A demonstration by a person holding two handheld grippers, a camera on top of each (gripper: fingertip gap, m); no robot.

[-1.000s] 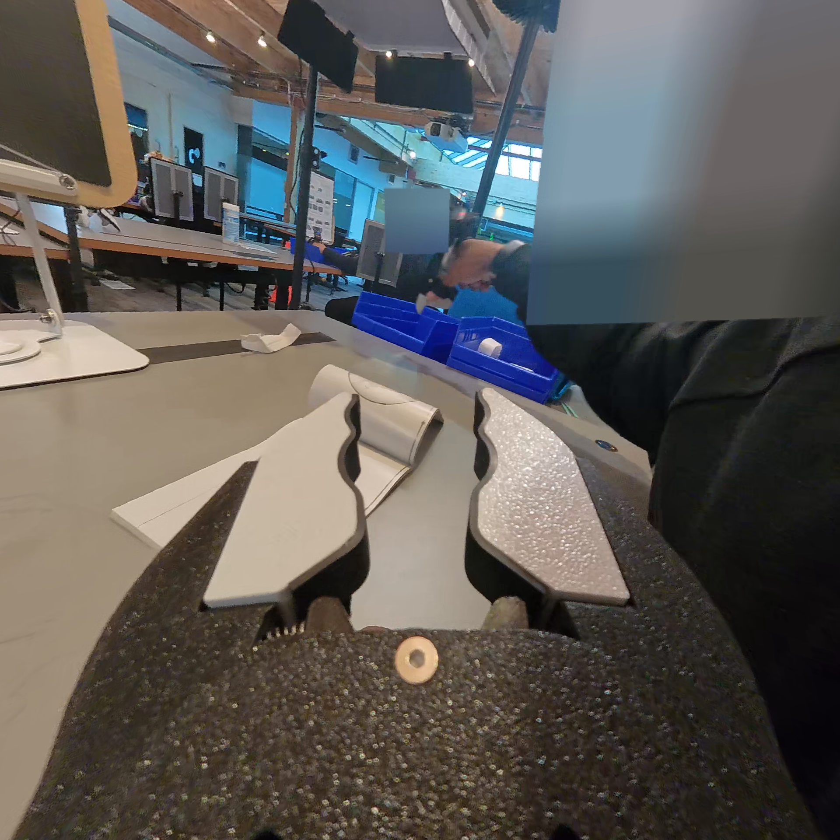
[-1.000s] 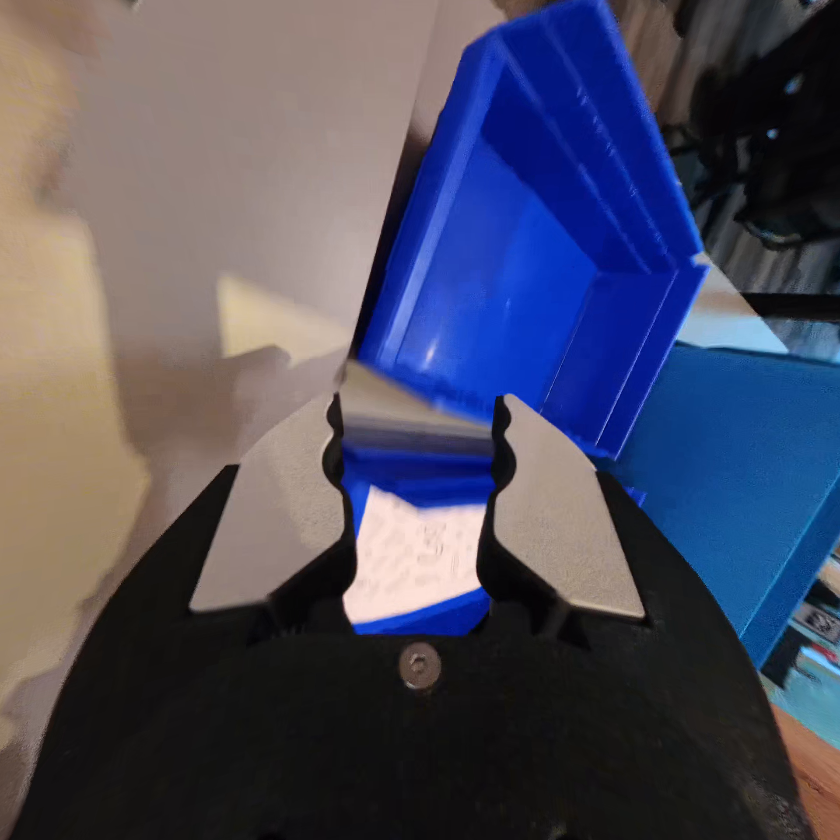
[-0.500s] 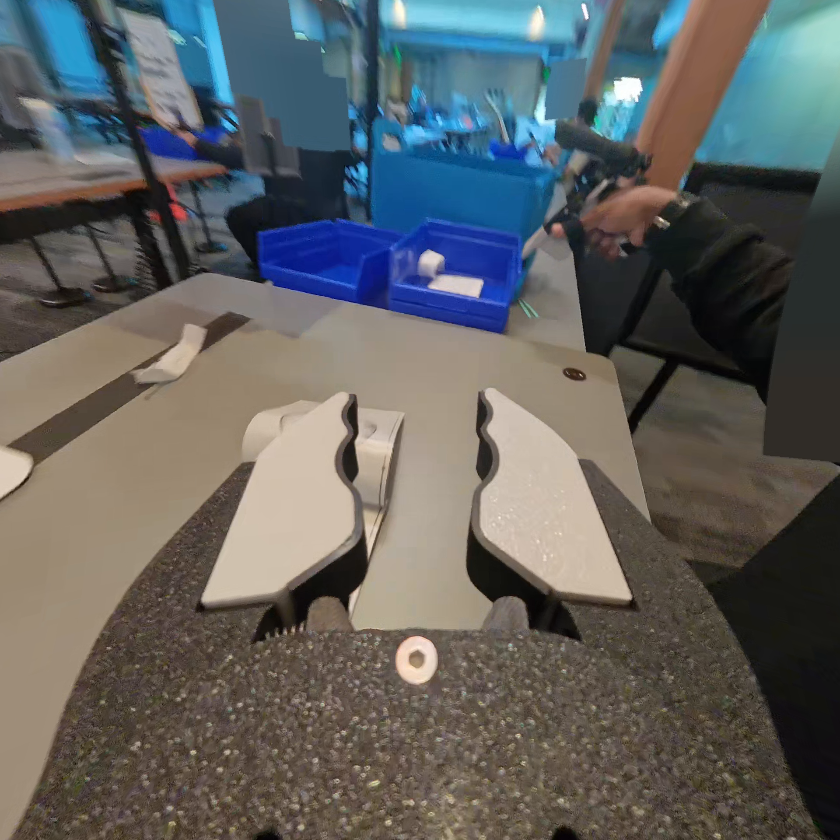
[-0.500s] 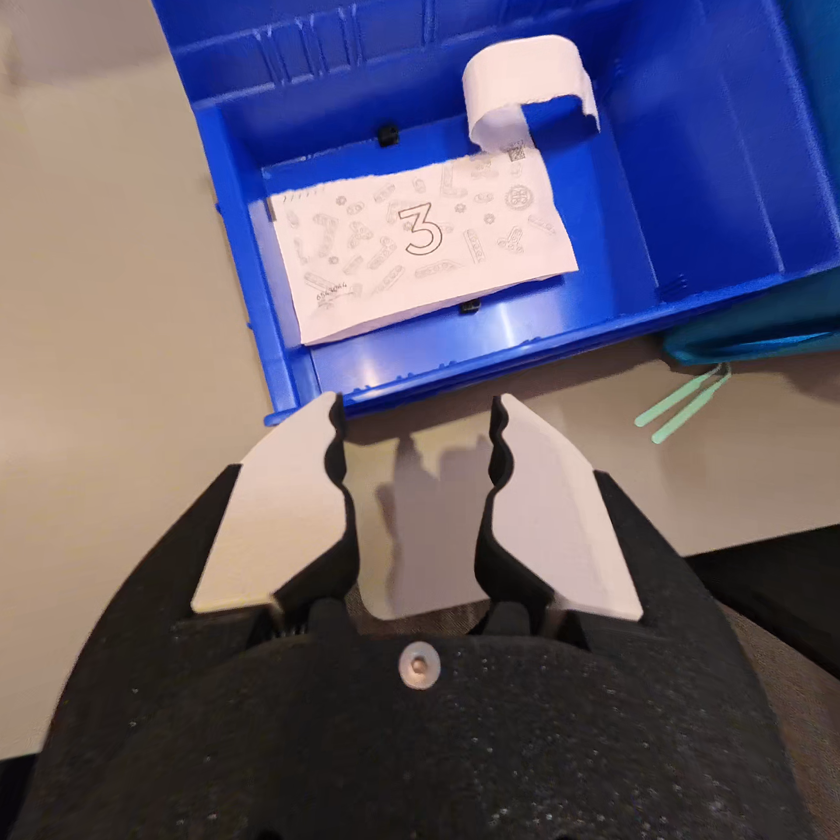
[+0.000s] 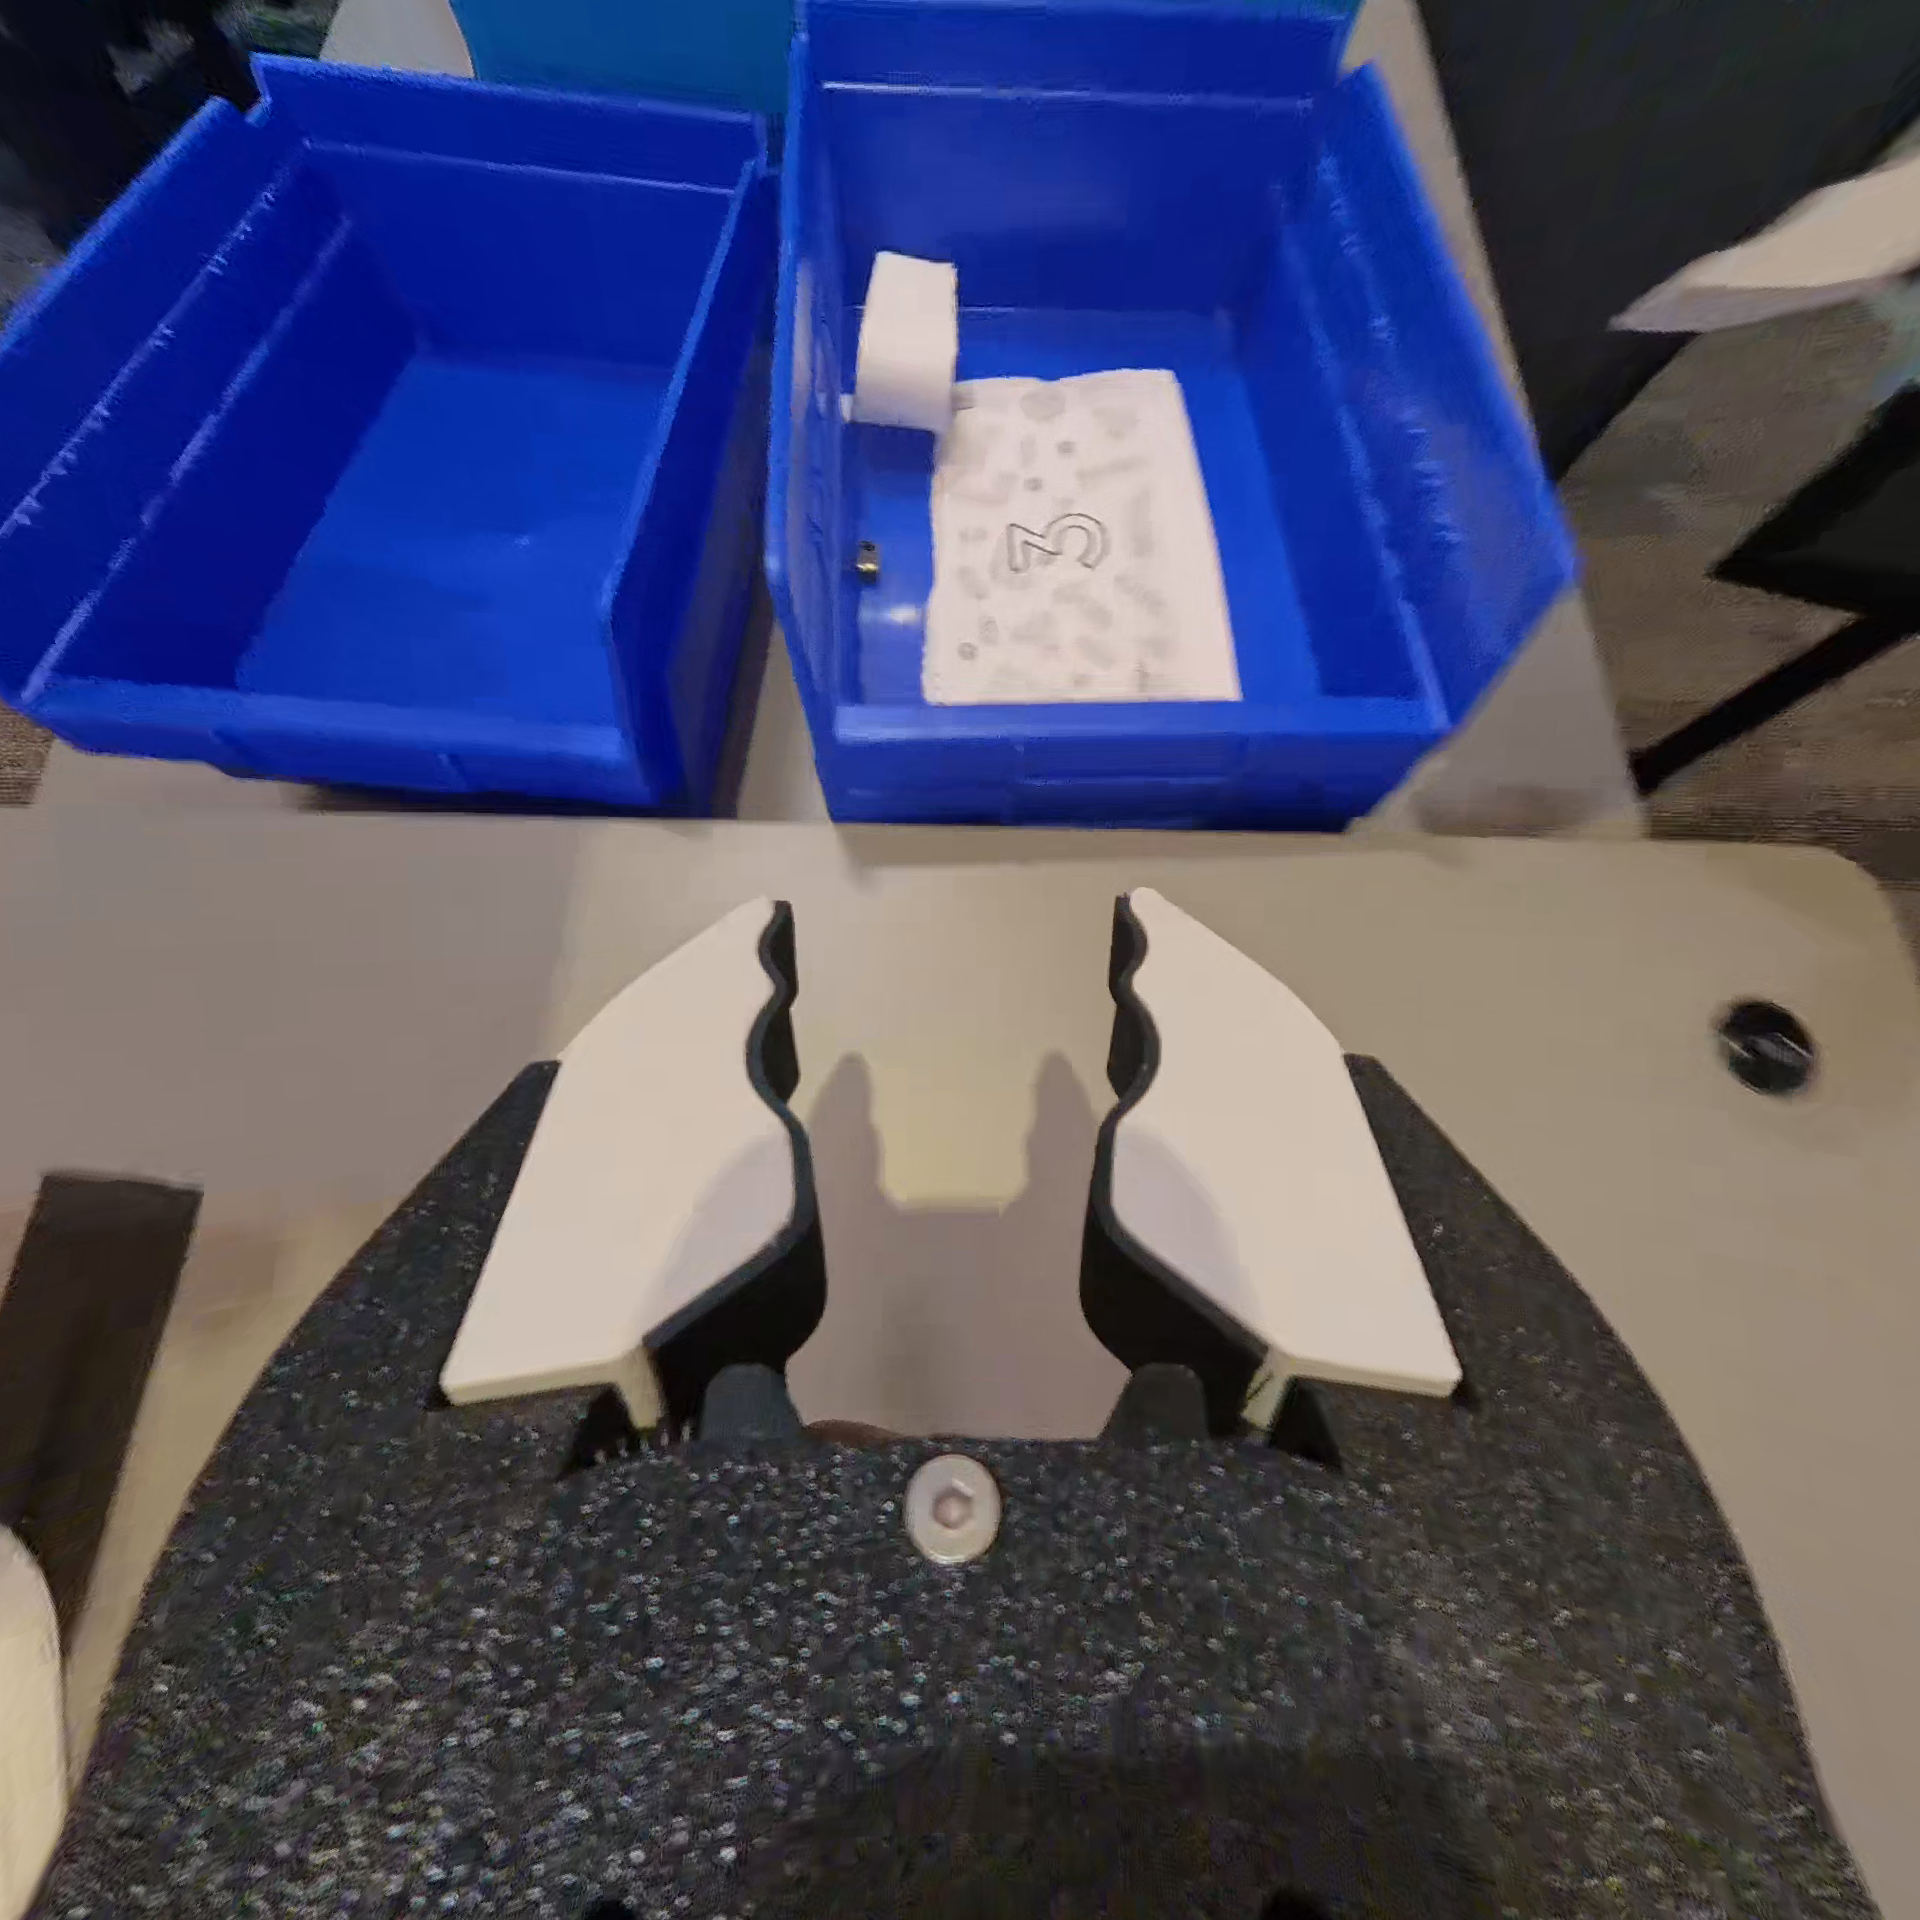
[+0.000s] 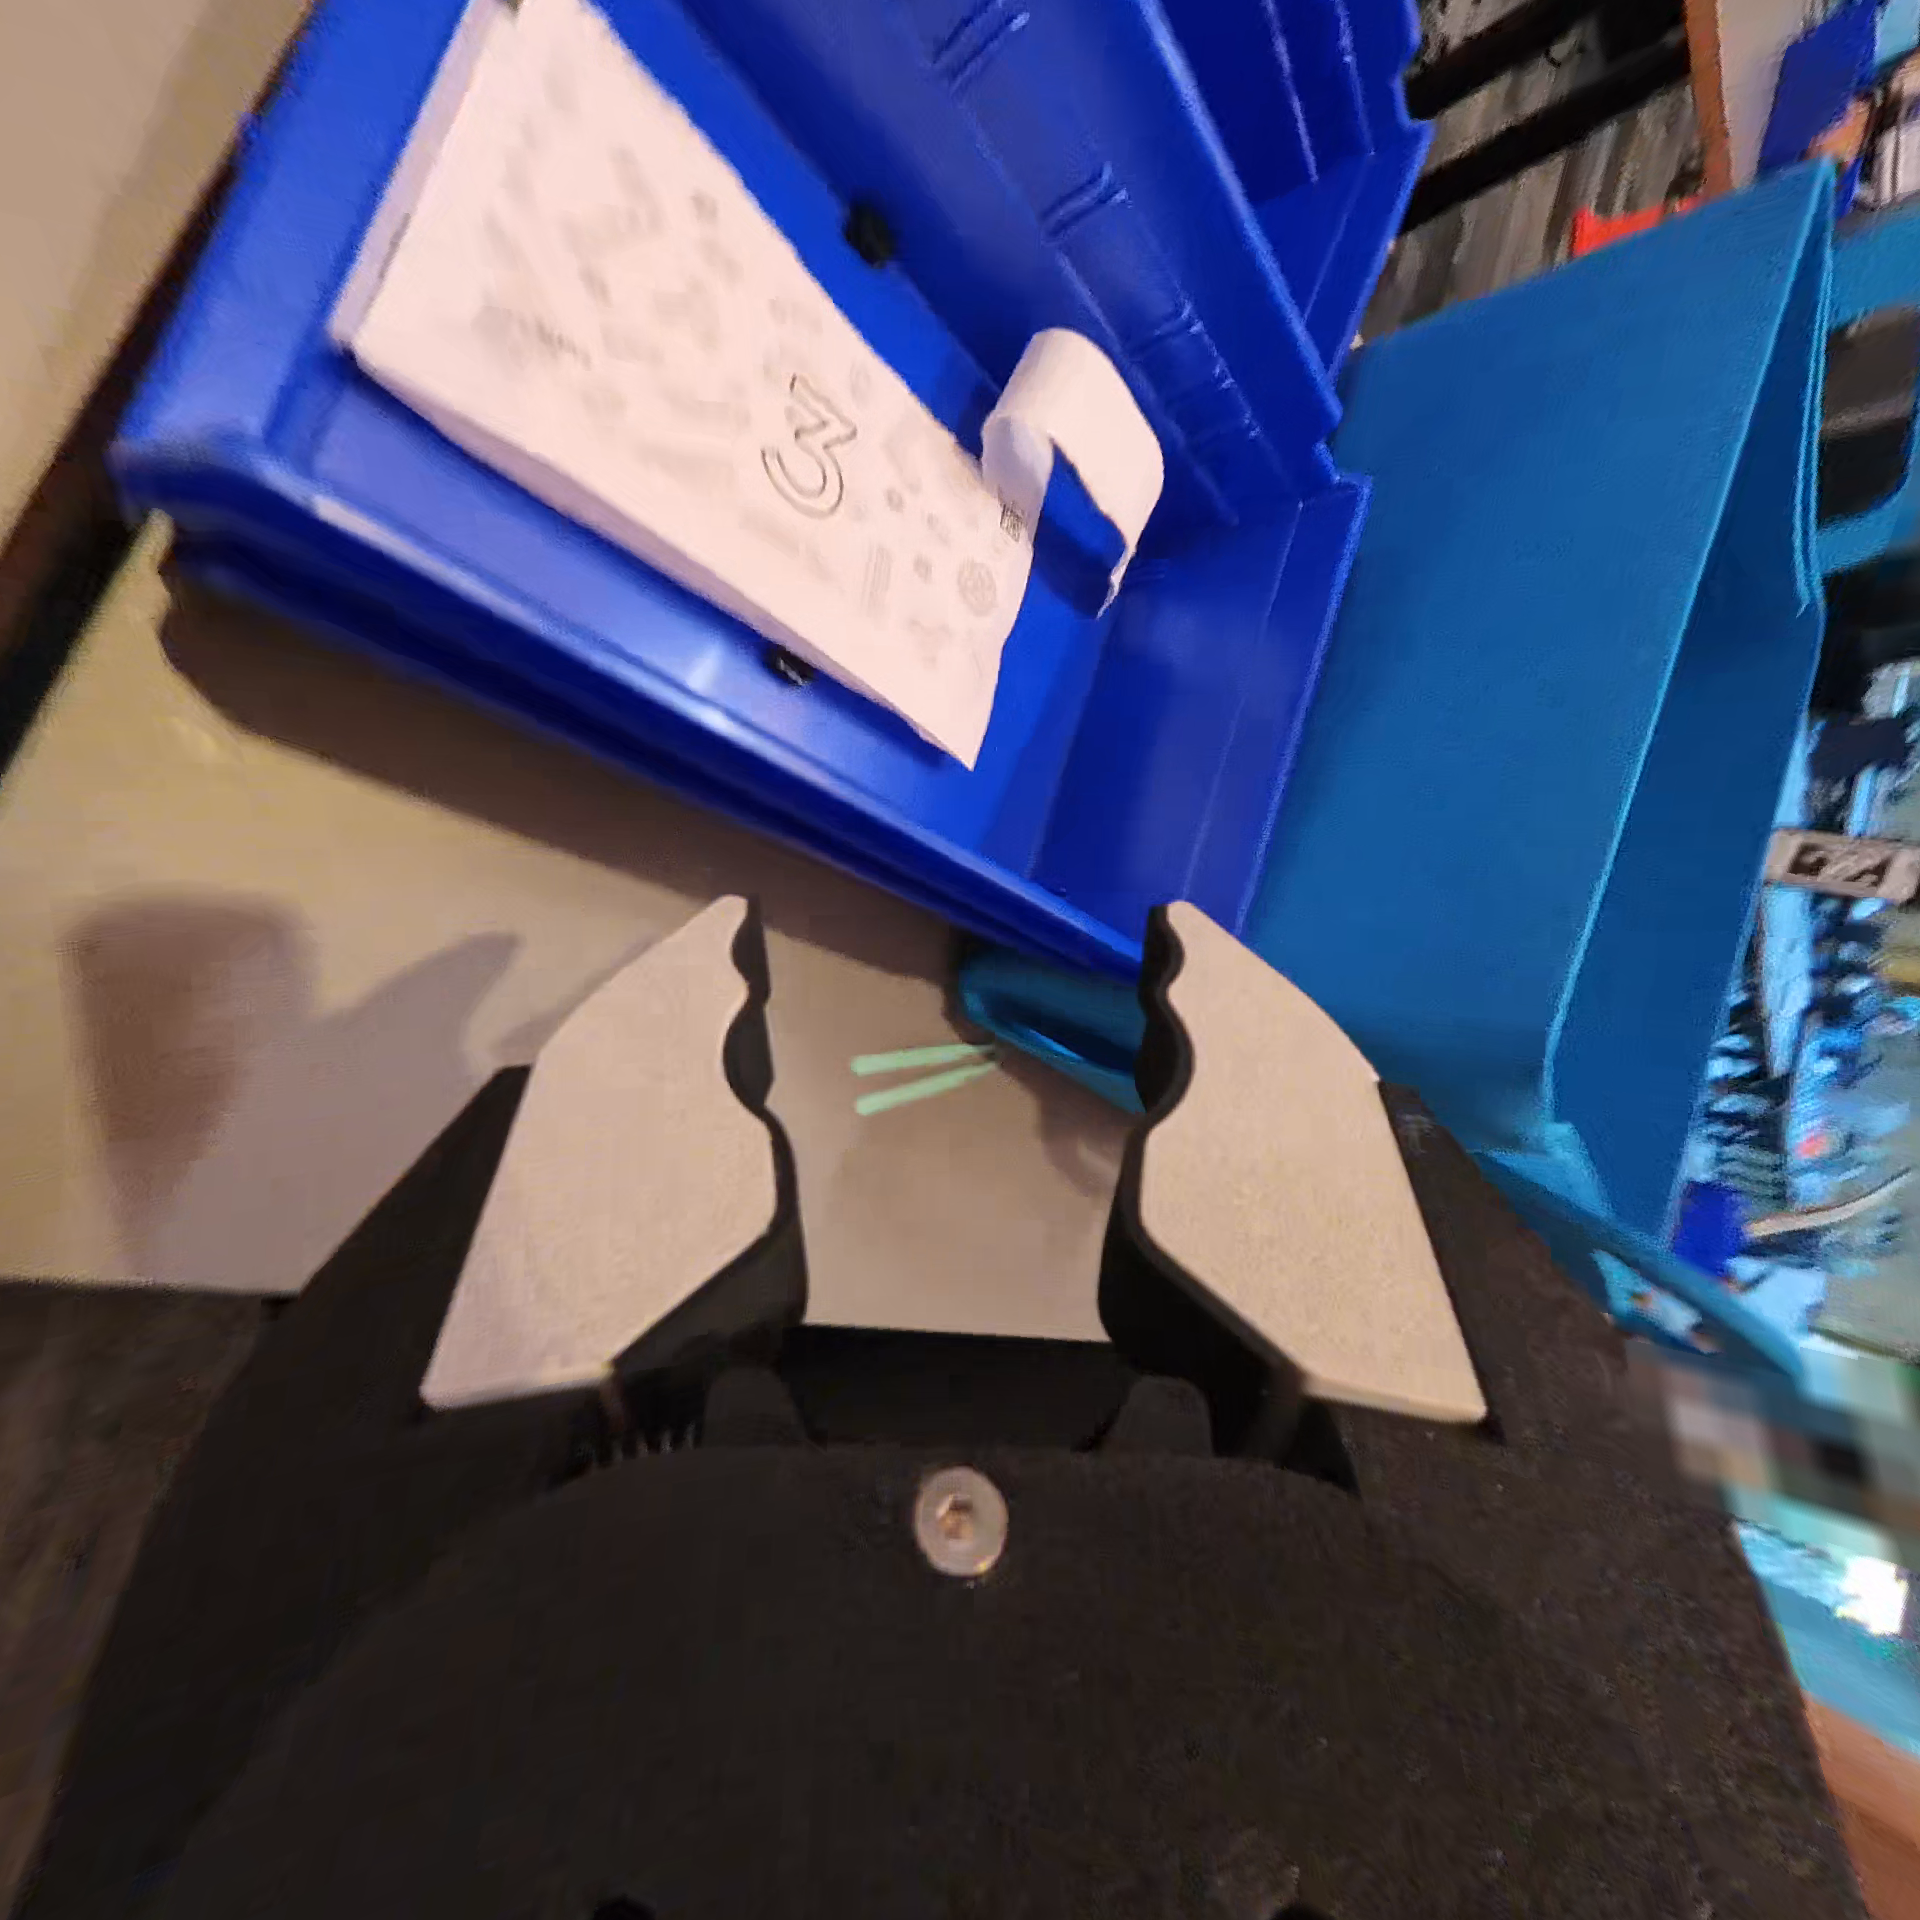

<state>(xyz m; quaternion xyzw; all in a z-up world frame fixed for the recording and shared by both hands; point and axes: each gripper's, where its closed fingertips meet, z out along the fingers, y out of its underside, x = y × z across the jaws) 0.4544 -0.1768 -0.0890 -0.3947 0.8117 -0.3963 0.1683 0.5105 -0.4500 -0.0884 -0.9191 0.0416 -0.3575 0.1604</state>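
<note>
Both tools are spread and hold nothing: the left tool (image 5: 945,914) hovers over the bare counter (image 5: 312,935) near two blue bins (image 5: 1132,727), one holding a printed sheet (image 5: 1081,551), while the right tool (image 6: 951,925) hangs above green strips (image 6: 920,1075) beside that bin.

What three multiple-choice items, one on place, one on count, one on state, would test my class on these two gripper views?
1. Where does the white printed sheet lie?
A. in the right-hand blue bin
B. in the left-hand blue bin
C. on the table

2. How many dark blue bins stand side by side in the left wrist view?
A. one
B. two
C. four

3. How is the left gripper?
A. shut on paper
B. shut on a bin wall
C. open, nothing between its fingers

Key: 1 A, the sheet covers that bin's floor; 2 B, two show; 3 C, only table shows between the fingers.
</note>
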